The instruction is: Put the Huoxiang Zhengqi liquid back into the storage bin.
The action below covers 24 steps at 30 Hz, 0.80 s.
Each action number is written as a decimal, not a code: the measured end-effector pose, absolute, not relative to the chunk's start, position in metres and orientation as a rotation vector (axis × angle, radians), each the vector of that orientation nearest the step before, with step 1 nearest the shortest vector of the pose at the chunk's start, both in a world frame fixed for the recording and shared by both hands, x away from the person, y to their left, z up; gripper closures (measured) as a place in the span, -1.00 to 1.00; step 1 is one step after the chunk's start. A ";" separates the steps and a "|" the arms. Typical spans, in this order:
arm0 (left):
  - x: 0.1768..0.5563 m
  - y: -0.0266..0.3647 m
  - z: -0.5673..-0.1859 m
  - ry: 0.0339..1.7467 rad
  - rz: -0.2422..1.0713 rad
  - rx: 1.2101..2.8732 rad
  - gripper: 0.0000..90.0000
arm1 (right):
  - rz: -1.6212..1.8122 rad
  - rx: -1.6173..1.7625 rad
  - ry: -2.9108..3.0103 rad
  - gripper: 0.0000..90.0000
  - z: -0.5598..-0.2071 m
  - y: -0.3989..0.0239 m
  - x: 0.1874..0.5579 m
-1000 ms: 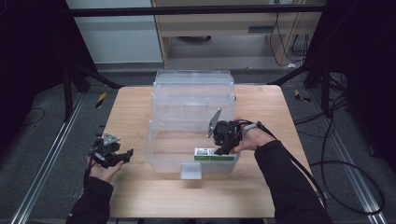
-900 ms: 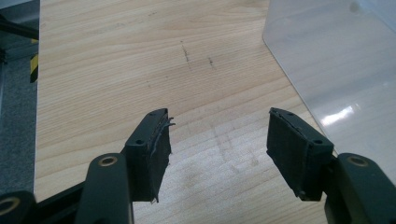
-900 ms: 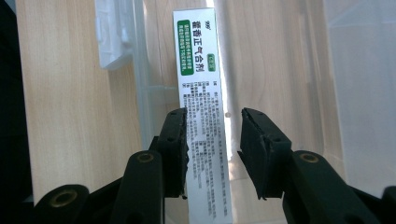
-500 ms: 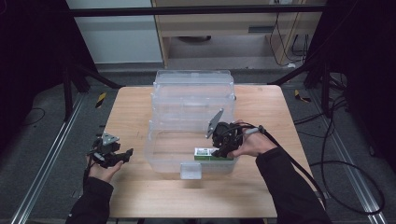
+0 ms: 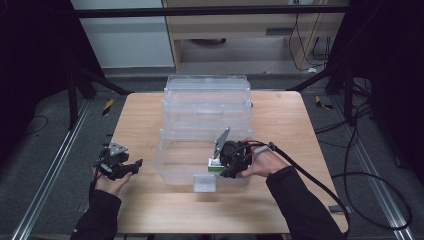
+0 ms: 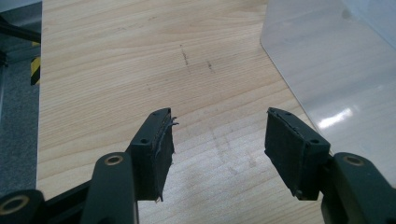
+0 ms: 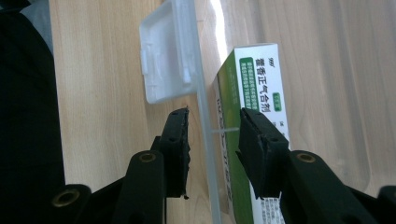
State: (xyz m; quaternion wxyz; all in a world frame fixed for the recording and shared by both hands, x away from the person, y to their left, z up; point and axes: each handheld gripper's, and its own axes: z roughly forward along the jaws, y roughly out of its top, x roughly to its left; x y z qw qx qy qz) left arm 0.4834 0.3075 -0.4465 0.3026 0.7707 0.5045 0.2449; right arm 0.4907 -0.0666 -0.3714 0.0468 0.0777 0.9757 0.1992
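A clear plastic bin (image 5: 176,161) stands open in the middle of the wooden table. A green-and-white carton (image 5: 215,166) lies inside it against the front wall. My right gripper (image 5: 221,169) is at that wall, pointing left along it. In the right gripper view the right gripper (image 7: 214,114) straddles the thin clear wall (image 7: 201,100): one jaw is outside it and the other inside, over the carton (image 7: 257,70). Gaps show beside both pads. My left gripper (image 5: 134,168) rests low at the table's left, and there the left gripper (image 6: 219,114) is open with bare wood between its jaws.
The bin's white latch (image 5: 205,183) hangs off the front wall, just left of the right gripper; the latch (image 7: 163,60) is ahead of the outer jaw. The bin's lid (image 5: 207,87) lies back behind it. The bin's side (image 6: 336,70) is to the right of the left jaws. Cables trail across the floor on the right.
My right gripper has slid left along the bin's front wall and now covers most of the carton. The left gripper has stayed put.
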 end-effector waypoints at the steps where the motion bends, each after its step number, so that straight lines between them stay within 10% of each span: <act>1: 0.483 0.308 -0.447 1.337 0.649 2.043 -0.09 | 0.614 0.234 2.977 0.42 -0.372 -0.066 0.491; 24: 0.482 0.307 -0.444 1.329 0.654 2.038 -0.07 | 0.576 0.194 3.013 0.53 -0.386 -0.049 0.491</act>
